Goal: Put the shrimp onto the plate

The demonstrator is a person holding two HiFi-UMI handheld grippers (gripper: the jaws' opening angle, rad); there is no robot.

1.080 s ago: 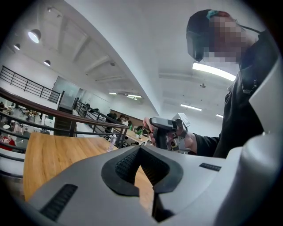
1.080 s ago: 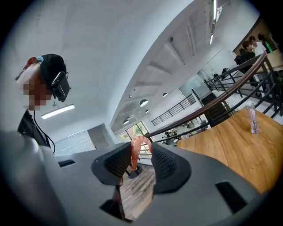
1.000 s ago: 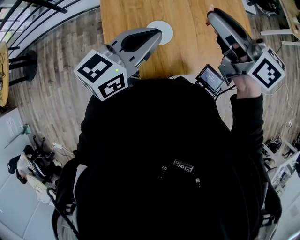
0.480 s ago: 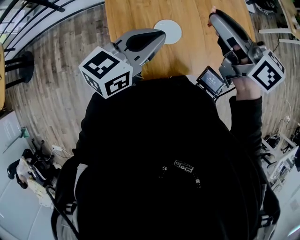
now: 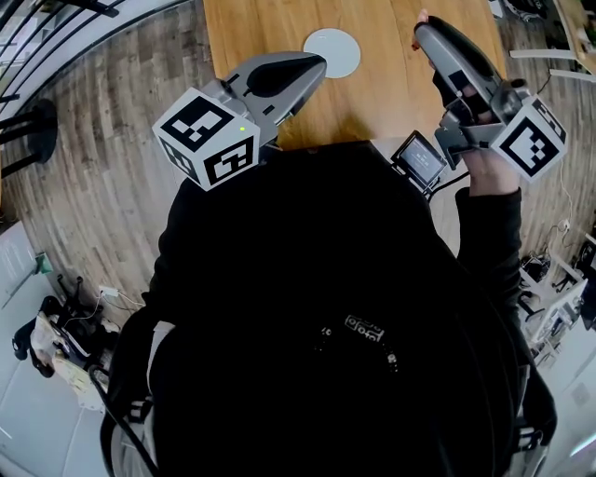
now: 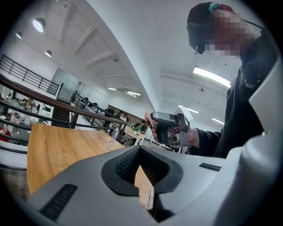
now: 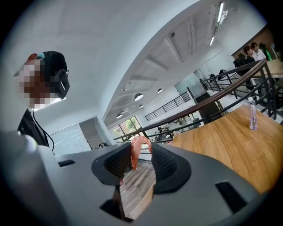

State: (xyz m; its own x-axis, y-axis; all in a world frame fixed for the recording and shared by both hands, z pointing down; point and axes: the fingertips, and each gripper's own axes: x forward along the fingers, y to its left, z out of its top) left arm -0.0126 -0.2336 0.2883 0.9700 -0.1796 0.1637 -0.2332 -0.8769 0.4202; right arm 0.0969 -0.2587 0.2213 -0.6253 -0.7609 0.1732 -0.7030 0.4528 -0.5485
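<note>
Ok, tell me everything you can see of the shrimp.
The shrimp is orange-pink, smooth and curled into an arch, looking like plastic or rubber. It is pinched between the ribbed black pads of the right tongs, its curve sticking out past their tips. It is held in the air, clear of the wooden table, touching nothing else.

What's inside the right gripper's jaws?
A curled orange shrimp, pinched in the right gripper. One end of it is tucked out of sight behind a dark pad.

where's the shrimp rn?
Right gripper view: the shrimp is pinched at the jaw tips of the right gripper. In the head view that gripper hangs over the wooden table, right of the white plate.
</note>
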